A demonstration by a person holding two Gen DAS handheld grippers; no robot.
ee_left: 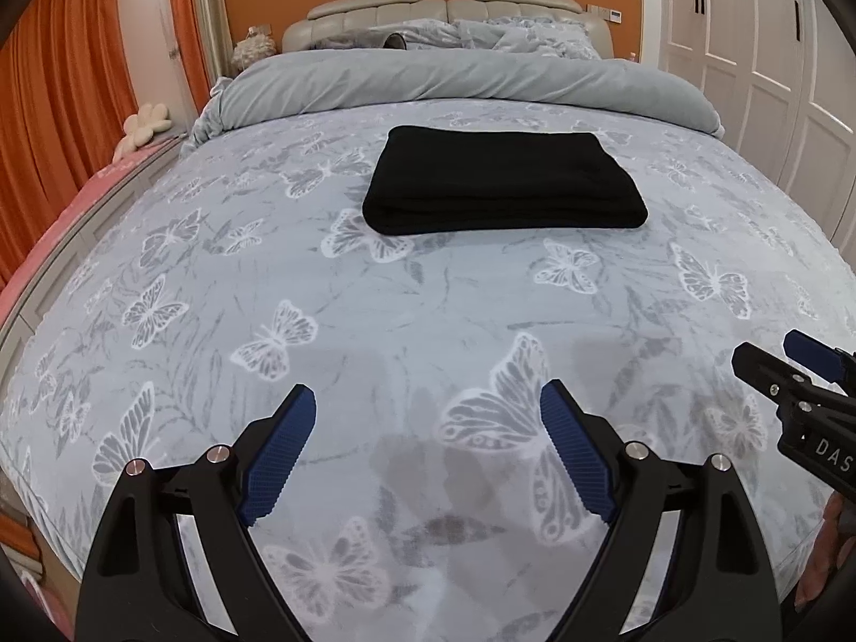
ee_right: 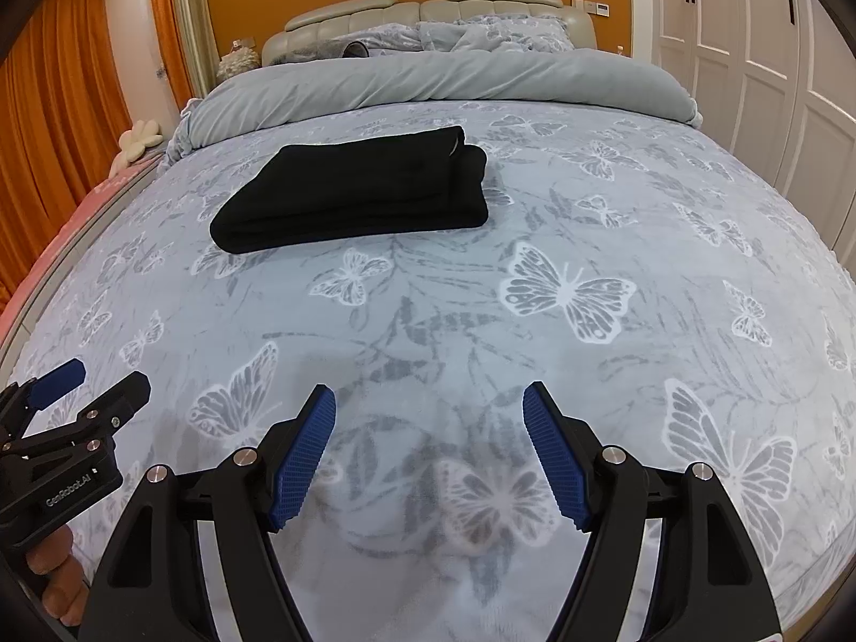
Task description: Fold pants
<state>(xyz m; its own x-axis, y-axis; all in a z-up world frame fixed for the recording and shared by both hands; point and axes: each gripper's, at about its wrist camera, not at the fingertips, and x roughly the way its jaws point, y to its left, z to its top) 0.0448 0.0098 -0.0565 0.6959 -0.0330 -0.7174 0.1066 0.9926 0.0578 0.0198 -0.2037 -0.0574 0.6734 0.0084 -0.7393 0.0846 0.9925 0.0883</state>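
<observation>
On the bed's butterfly-print blanket (ee_left: 428,289), toward the far half: one pair of black pants (ee_left: 503,182), folded into a flat rectangular stack, long axis running left to right, fold edge facing near.

Near edge of bed: left gripper (ee_left: 428,417), jaws apart, nothing between them, held over bare blanket. Right gripper (ee_right: 428,417), jaws apart, likewise empty. Both point down and forward toward the bedding, side by side.

Key relation: pants lie well ahead of both sets of jaws, farther up the bed. From the left wrist view they sit nearly dead ahead, slightly right; from the right wrist view, off to the left. Left gripper judged the better aligned.

Far end: rolled grey duvet (ee_left: 460,80), pillows, padded headboard (ee_left: 444,13). Folding appears complete, by the stack's tidy shape.
</observation>
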